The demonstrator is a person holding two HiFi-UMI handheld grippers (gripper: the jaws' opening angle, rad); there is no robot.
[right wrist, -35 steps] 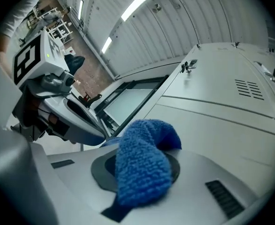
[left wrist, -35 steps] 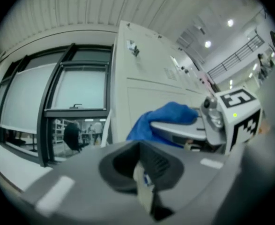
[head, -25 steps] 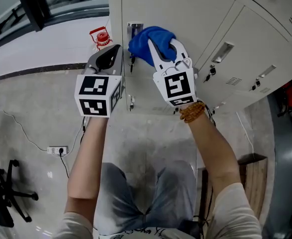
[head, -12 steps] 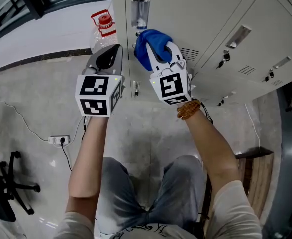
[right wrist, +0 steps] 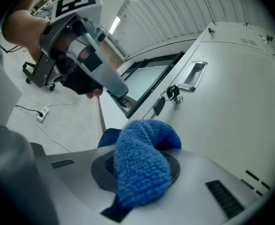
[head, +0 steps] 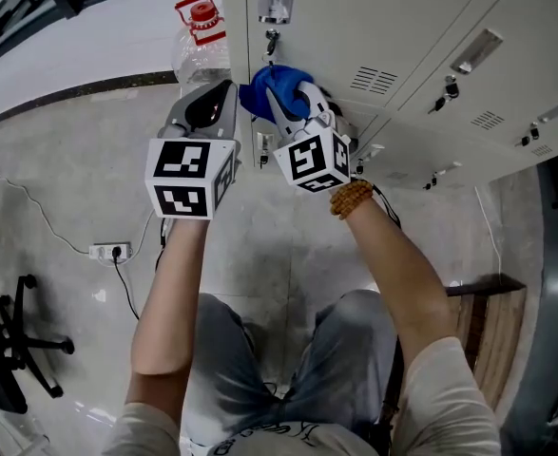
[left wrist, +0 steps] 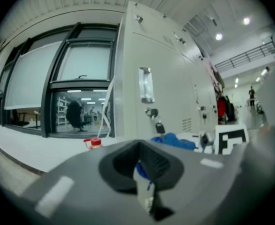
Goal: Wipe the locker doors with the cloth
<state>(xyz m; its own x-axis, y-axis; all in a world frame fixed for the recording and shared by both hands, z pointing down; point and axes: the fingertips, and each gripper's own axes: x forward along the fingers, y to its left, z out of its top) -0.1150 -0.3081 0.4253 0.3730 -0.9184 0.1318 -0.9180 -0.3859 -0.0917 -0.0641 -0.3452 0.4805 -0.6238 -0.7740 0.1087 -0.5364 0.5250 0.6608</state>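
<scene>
Head view: the blue terry cloth (head: pixel 267 85) is seen pinched in the fingers of the right gripper (head: pixel 293 101), low on the pale grey metal locker door (head: pixel 383 17), just below a hanging key (head: pixel 271 39). The cloth's long axis is judged to run along the fingers, bulging past the tips towards the door, so the door face lies straight ahead of the wad. The right hand is nearer. The left gripper (head: pixel 205 110) is held just beside it, off the cabinet's left edge, fingers pressed together with nothing between.

Contact is not confirmed from the right gripper view, where the wad fills the foreground and only the recessed metal handle (right wrist: pixel 193 75) and door are shown beyond. In the left gripper view the cloth is shown side-on, apparently touching the door.
</scene>
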